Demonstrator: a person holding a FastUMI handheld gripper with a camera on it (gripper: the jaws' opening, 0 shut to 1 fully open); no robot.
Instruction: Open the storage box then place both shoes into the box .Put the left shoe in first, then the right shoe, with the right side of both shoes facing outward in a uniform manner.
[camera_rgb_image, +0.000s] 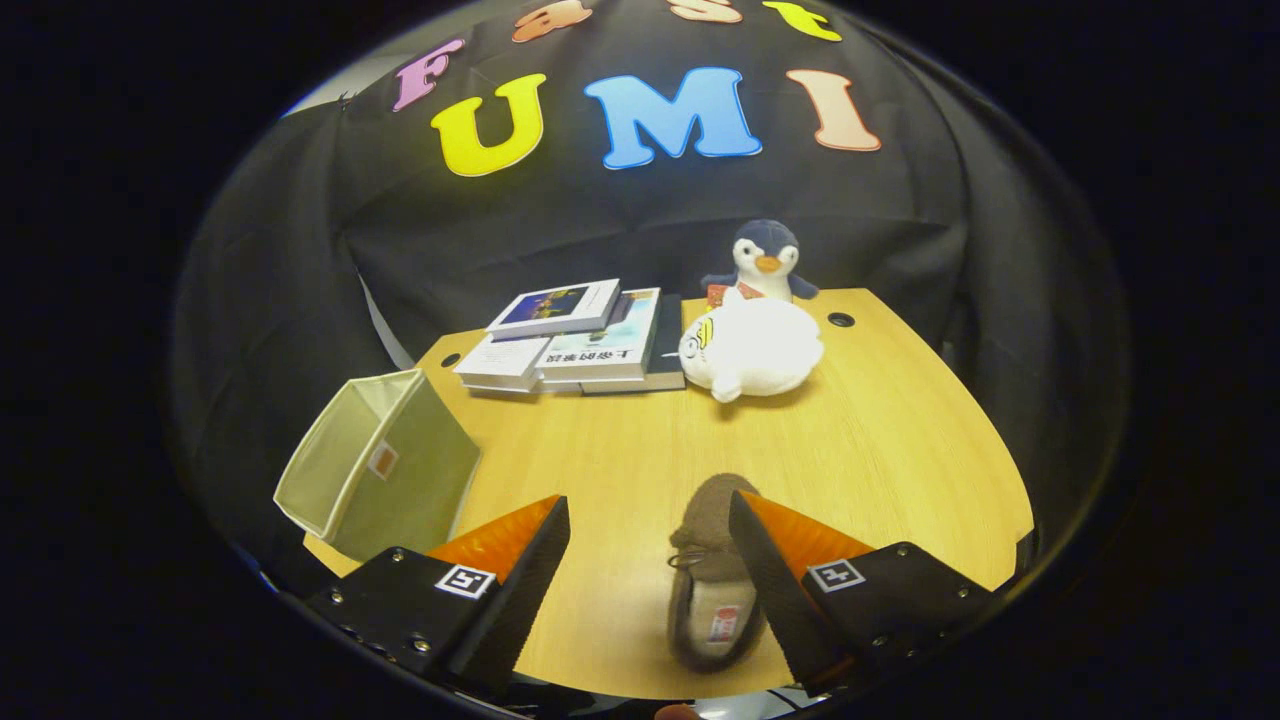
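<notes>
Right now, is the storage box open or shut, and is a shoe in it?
Open: the storage box shows bare inner walls, no shoe. One shoe lies between the open gripper fingers.

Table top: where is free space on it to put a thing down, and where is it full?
Bare wood of the table runs between the white plush and the open hand-held gripper, also right of the shoe. Crowded: the far edge, with books, the white plush and penguin; the storage box takes the near-left corner.
</notes>
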